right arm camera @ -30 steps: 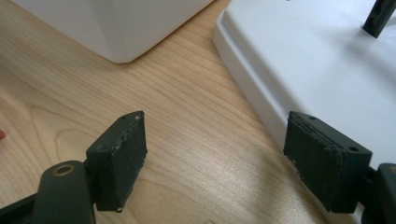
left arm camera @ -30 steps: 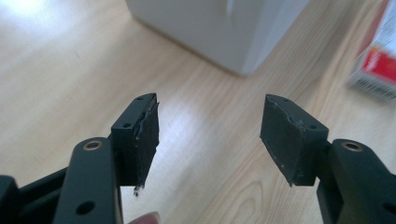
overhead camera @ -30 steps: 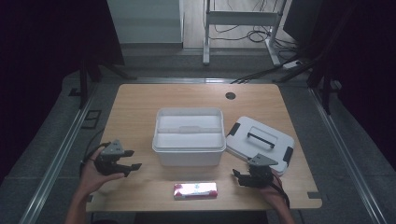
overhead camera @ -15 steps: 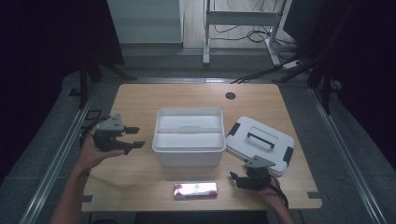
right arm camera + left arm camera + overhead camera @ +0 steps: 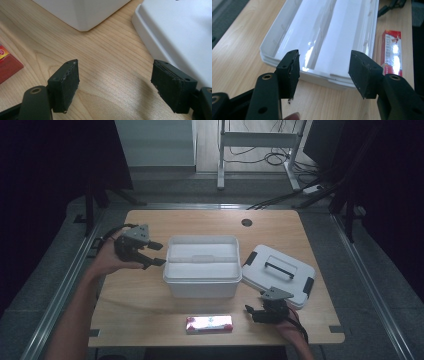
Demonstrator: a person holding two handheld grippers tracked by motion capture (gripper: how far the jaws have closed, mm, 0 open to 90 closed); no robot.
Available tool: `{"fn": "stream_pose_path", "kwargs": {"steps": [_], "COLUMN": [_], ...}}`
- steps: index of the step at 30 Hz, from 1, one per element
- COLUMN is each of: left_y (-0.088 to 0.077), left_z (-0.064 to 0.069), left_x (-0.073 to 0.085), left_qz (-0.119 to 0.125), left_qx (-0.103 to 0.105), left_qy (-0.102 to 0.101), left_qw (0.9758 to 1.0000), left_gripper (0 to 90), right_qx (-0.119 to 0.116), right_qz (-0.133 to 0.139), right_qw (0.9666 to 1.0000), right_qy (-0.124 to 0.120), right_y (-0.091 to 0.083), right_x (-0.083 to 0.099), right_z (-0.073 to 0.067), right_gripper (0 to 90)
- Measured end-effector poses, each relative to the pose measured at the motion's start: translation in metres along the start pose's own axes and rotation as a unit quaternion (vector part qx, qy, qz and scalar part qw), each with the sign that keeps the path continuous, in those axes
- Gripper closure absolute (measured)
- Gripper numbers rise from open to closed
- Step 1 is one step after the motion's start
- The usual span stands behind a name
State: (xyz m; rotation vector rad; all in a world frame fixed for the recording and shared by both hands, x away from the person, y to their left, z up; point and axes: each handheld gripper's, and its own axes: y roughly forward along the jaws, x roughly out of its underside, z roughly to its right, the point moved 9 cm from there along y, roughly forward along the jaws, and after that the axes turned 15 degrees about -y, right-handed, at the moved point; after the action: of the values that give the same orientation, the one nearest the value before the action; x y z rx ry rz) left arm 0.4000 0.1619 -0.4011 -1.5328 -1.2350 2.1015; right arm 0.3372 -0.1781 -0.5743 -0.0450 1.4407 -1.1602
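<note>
White bin (image 5: 202, 266) sat just ahead of the left gripper (image 5: 156, 254), its near rim close past the jaw tips, w/ bare table (image 5: 135, 290) under and behind that gripper for room. Left jaws stood apart, nothing btwn them, having just closed a bit. Right gripper (image 5: 248, 312) gaped empty too, btwn the red box (image 5: 209, 324) on one side and the lid (image 5: 280, 272) on the other. Vs. a sec ago: left gripper was higher and nearer the bin; right hadn't shifted.

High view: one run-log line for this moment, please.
left gripper: open, empty, beside white bin | right gripper: open, empty, near red box | lid: off
</note>
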Motion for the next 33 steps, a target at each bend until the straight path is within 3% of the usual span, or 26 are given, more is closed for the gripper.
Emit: {"fn": "stream_pose_path", "kwargs": {"steps": [2,12,17,30,33], "left_y": [0.004,0.015,0.024,0.05,0.056], "left_z": [-0.003,-0.007,-0.006,0.0,-0.001], "left_x": [-0.009,-0.028,-0.035,-0.052,-0.054], "left_qz": [-0.021,-0.049,-0.074,-0.138,-0.158], "left_qx": [0.0,0.004,0.014,0.015,0.013], "left_qy": [0.011,0.028,0.039,0.055,0.066], "left_qw": [0.9997,0.9984,0.9964,0.9888,0.9851], "left_gripper": [42.5,43.9,46.4,49.4,51.3], "right_qx": [-0.001,-0.004,-0.003,-0.004,-0.004], "right_qz": [0.0,-0.001,-0.001,-0.003,-0.003], "right_qw": [1.0,1.0,1.0,1.0,1.0], "right_qy": [-0.001,-0.004,-0.005,-0.008,-0.007], "right_y": [0.0,0.001,0.001,0.0,0.0], "right_x": [0.0,0.0,0.0,0.0,0.0], "right_z": [0.0,-0.001,-0.001,-0.003,-0.003], "right_gripper": [22.1,22.6,22.7,23.3,23.4]}}
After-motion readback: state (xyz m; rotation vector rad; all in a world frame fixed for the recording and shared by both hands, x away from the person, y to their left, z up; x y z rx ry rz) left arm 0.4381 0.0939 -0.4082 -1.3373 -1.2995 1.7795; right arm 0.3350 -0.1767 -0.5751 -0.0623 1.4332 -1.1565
